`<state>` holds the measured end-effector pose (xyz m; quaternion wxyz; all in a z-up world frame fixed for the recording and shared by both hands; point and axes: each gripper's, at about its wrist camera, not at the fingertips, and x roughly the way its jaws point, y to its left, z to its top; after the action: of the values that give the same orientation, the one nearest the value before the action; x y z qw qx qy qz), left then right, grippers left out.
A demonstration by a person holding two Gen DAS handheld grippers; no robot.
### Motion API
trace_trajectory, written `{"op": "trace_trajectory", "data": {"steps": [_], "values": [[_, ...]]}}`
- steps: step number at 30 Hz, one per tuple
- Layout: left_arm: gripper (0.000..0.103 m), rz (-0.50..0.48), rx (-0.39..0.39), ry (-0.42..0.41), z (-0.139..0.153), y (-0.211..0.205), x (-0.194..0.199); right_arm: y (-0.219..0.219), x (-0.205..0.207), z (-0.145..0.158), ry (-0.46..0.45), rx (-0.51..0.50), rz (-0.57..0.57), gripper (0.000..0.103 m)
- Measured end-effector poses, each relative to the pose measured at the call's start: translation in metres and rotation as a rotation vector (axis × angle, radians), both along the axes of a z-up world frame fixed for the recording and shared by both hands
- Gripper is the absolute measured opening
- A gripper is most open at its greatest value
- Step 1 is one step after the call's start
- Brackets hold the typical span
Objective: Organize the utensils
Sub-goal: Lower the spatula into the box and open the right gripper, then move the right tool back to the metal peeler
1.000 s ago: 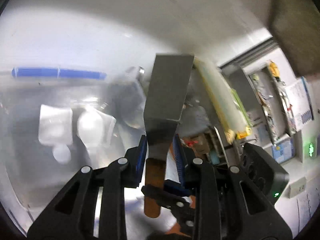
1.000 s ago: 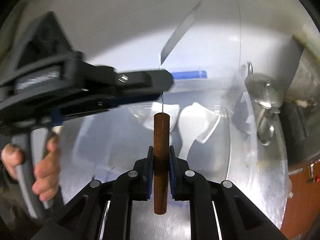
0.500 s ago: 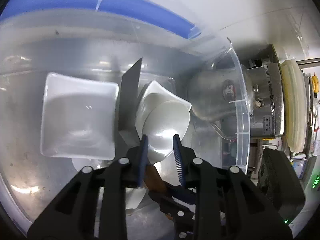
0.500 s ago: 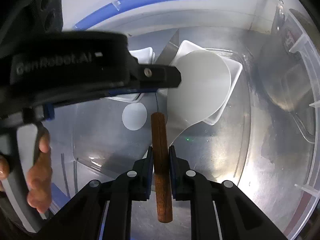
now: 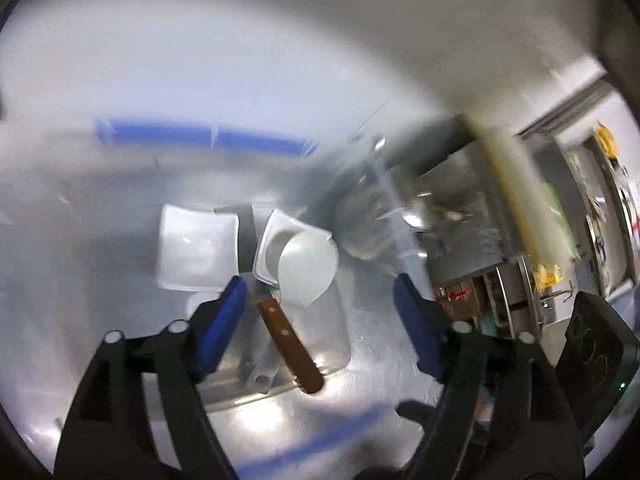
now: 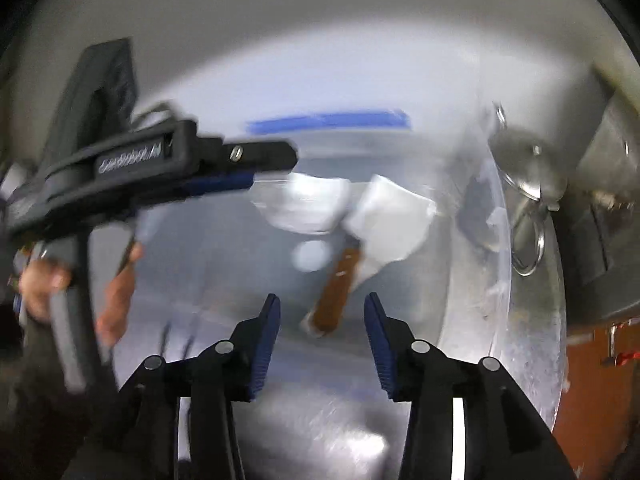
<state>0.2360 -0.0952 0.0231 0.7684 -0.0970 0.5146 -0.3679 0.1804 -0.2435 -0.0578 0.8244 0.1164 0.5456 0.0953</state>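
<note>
A spatula with a brown wooden handle (image 5: 290, 344) lies loose on the floor of the clear plastic bin (image 5: 384, 208), its metal blade running up between two white square dishes (image 5: 196, 252). A white ladle (image 5: 308, 268) rests in the right dish. My left gripper (image 5: 320, 308) hovers above the handle; its jaws are opening, wide apart, with nothing pressed between them. My right gripper (image 6: 322, 320) also hangs over the handle (image 6: 336, 292), jaws opening and gripping nothing. The left gripper (image 6: 256, 168) crosses the right wrist view at upper left, held by a hand (image 6: 40, 280).
The bin has a blue strip (image 5: 200, 136) on its far rim and stands on a steel counter (image 6: 320, 440). Metal pots with a ring handle (image 6: 528, 196) stand just right of the bin. Cluttered shelves (image 5: 600, 220) lie further right.
Both grippers, shut on the spatula earlier, lowered it into the bin, let go and pulled back up. The spatula now lies in the bin beside the ladle.
</note>
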Motion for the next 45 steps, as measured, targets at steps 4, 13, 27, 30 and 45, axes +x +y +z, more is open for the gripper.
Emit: {"op": "trace_trajectory", "data": {"steps": [4,13,27,30,45], "values": [[0.079,0.046,0.008,-0.104,0.032,0.059,-0.051,0.053,-0.05,-0.002,0.011,0.011,0.142,0.053],[0.079,0.272,0.276,0.025,-0.05,0.186,-0.122,0.17,-0.084,-0.118,0.251,-0.095,0.306,0.053],[0.079,0.329,0.521,0.108,-0.13,0.245,-0.167,0.24,-0.105,-0.163,0.341,-0.209,0.283,0.053],[0.079,0.31,0.554,0.096,-0.135,0.241,-0.167,0.245,-0.106,-0.167,0.341,-0.227,0.257,0.053],[0.079,0.277,0.657,0.049,-0.133,0.235,-0.176,0.241,-0.115,-0.154,0.329,-0.254,0.182,0.053]]}}
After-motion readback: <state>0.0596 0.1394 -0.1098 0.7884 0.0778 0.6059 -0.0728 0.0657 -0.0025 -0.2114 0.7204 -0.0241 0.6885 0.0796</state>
